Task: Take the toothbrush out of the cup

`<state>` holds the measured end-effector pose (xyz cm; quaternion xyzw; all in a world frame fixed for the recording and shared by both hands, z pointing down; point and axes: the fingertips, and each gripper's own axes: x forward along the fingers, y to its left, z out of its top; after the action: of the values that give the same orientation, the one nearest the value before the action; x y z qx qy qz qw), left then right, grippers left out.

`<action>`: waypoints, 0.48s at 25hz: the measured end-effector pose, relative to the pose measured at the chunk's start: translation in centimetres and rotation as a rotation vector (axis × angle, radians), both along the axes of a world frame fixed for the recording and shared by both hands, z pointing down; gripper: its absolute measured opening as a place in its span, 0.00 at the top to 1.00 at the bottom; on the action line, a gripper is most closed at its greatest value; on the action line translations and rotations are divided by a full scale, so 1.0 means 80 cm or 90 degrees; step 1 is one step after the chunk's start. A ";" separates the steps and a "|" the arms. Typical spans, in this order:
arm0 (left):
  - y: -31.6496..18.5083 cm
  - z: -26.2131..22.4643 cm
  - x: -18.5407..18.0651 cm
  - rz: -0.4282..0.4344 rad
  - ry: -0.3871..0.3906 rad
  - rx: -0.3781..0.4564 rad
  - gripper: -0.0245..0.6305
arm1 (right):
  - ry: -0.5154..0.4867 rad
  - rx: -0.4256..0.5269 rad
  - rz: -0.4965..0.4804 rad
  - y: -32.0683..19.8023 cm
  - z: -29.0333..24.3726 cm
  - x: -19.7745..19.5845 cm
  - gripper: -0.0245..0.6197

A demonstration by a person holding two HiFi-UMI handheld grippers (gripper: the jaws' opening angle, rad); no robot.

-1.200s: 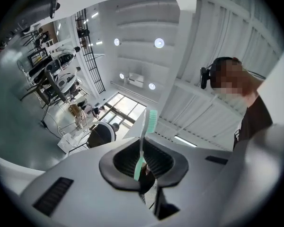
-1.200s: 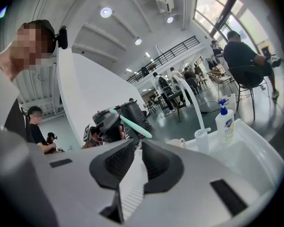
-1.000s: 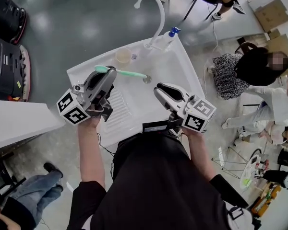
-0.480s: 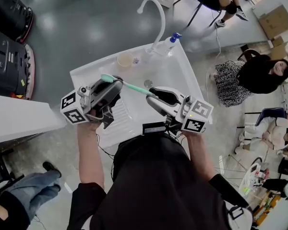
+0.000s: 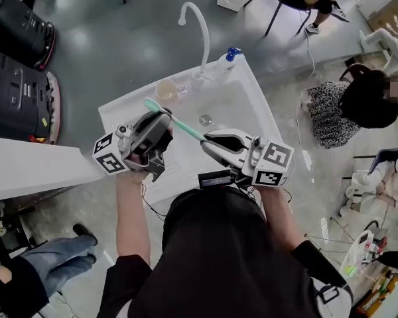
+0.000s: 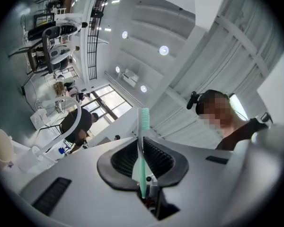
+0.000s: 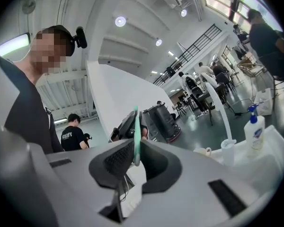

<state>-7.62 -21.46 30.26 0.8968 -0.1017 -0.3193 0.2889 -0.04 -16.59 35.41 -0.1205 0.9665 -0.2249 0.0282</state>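
Observation:
A mint-green toothbrush [image 5: 178,123] hangs over the white sink [image 5: 252,105], well clear of the beige cup [image 5: 166,89] on the back rim. My left gripper [image 5: 160,121] is shut on it near the bristle end; in the left gripper view the toothbrush [image 6: 143,141] stands up between the pressed pads of my left gripper [image 6: 142,150]. My right gripper [image 5: 207,140] is closing on the handle's other end. In the right gripper view the handle [image 7: 137,136] sits pinched between the pads of my right gripper [image 7: 136,150].
A curved white faucet [image 5: 196,25] and a soap bottle [image 5: 229,57] stand at the sink's back edge, and the drain [image 5: 205,119] lies under the toothbrush. Black cases [image 5: 20,78] stand at the left. People sit on the floor at the right.
The two grippers have come together over the sink. The right gripper, apart from the toothbrush a second ago, now has its jaws round the handle's end. The left gripper carried the toothbrush slightly right.

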 end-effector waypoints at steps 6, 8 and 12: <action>0.000 0.014 0.062 -0.026 -0.066 -0.033 0.88 | -0.033 -0.014 0.044 -0.013 0.002 0.025 0.89; 0.004 0.017 0.079 -0.034 -0.070 -0.046 0.88 | -0.040 -0.015 0.055 -0.015 0.001 0.034 0.89; 0.005 0.026 0.093 -0.065 -0.079 -0.068 0.88 | -0.048 -0.011 0.072 -0.016 0.001 0.047 0.89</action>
<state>-0.19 -21.07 32.33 0.8918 -0.1817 -0.2716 0.3128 3.75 -17.85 35.46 -0.1665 0.9545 -0.2354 0.0763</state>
